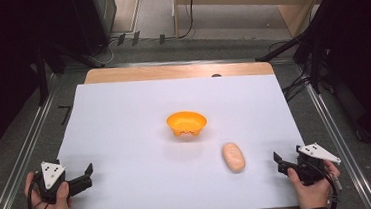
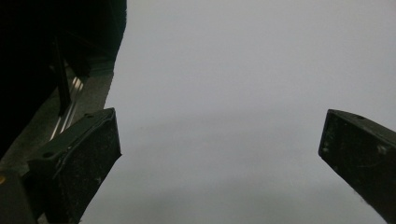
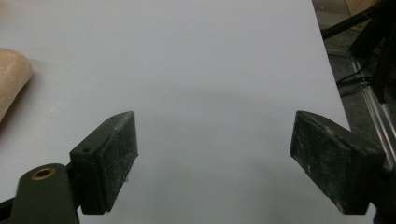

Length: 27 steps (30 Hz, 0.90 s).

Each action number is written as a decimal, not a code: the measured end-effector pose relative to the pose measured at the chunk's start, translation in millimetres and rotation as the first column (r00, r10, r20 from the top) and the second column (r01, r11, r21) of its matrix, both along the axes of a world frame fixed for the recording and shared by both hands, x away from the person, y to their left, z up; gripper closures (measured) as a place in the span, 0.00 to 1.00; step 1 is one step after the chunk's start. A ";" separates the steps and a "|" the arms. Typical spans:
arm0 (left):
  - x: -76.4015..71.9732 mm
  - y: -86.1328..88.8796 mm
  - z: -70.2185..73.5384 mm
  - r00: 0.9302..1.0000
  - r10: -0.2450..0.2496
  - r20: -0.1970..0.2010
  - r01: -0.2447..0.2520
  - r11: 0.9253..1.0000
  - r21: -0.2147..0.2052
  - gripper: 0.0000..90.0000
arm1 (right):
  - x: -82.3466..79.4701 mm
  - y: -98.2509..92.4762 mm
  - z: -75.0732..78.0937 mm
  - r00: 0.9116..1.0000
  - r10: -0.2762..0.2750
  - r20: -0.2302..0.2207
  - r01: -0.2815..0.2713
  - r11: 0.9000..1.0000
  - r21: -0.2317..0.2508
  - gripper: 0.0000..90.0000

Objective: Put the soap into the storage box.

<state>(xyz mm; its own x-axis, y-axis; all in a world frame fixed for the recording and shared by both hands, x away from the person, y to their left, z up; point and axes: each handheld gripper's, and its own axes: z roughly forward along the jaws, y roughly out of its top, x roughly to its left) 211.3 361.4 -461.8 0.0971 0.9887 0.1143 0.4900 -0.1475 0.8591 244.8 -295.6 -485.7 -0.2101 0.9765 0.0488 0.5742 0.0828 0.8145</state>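
An orange bowl stands upright near the middle of the white table sheet. To its front right lies a tan, oval bread roll, whose end shows at the left edge of the right gripper view. My left gripper rests at the sheet's front left corner, held by a hand, jaws wide apart with nothing between them. At the front right edge my right gripper is open too and empty, a short way right of the roll.
The sheet covers a wooden table whose far edge shows bare. Metal rails run along both sides, with black stands and cables beyond the right rail. White sheet surrounds the bowl and the roll.
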 end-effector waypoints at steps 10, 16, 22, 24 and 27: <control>0.8 1.5 0.1 1.000 -0.002 -0.010 0.002 1.000 -0.015 0.00 | 0.0 -0.5 1.4 0.999 -0.037 0.005 0.037 0.999 -0.001 0.29; 1.4 1.3 -0.1 1.000 0.000 -0.014 0.000 1.000 -0.015 0.00 | 0.7 1.5 4.5 0.998 -0.043 -0.039 0.043 0.999 0.002 0.34; 1.1 1.1 -0.2 1.000 -0.001 -0.010 0.001 1.000 -0.014 0.00 | 2.7 4.3 7.4 0.999 -0.033 -0.033 0.033 0.999 -0.005 0.38; 1.0 1.0 -0.3 1.000 0.000 -0.009 0.000 1.000 -0.013 0.00 | 4.2 6.0 8.0 0.999 -0.029 -0.043 0.029 1.000 -0.003 0.39; 1.0 0.9 -0.3 1.000 0.001 -0.008 -0.001 1.000 -0.012 0.00 | 5.7 9.2 8.9 0.999 -0.006 -0.050 0.005 1.000 -0.012 0.40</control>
<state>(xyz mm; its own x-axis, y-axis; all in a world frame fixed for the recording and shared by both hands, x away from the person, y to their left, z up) 212.3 362.3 -462.1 0.0972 0.9900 0.1022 0.4969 -0.1372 0.8569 250.4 -286.4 -476.8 -0.2021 0.9782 0.0479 0.6143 0.0885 0.7841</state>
